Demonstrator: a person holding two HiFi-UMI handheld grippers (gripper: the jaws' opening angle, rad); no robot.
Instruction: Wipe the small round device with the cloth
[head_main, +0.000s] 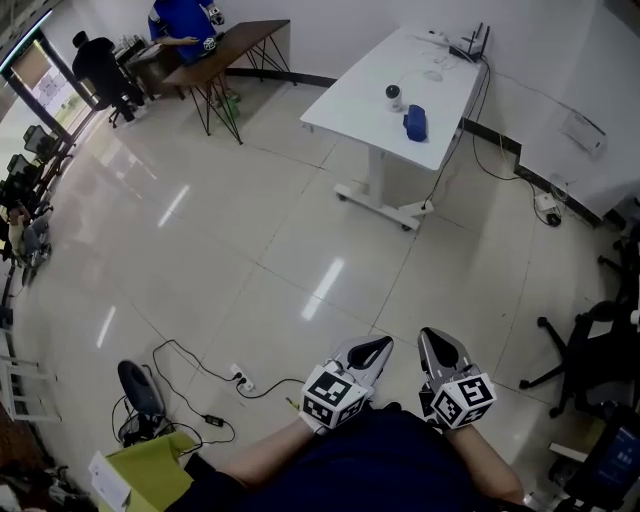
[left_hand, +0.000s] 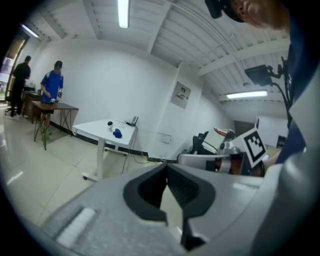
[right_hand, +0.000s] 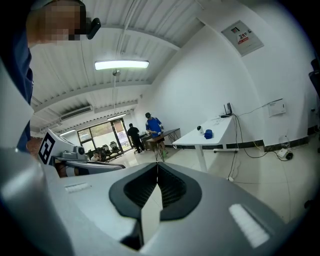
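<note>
A white counter (head_main: 400, 90) stands across the tiled floor (head_main: 250, 230), well ahead of both pairs of fingers (left_hand: 187, 189). The left gripper (head_main: 372, 350) and right gripper (head_main: 442, 348) are held low, side by side, each with its fingers closed on nothing. On the counter, far beyond the fingers, a blue cloth (head_main: 416, 122) lies just beside the small round device (head_main: 393, 94).
</note>
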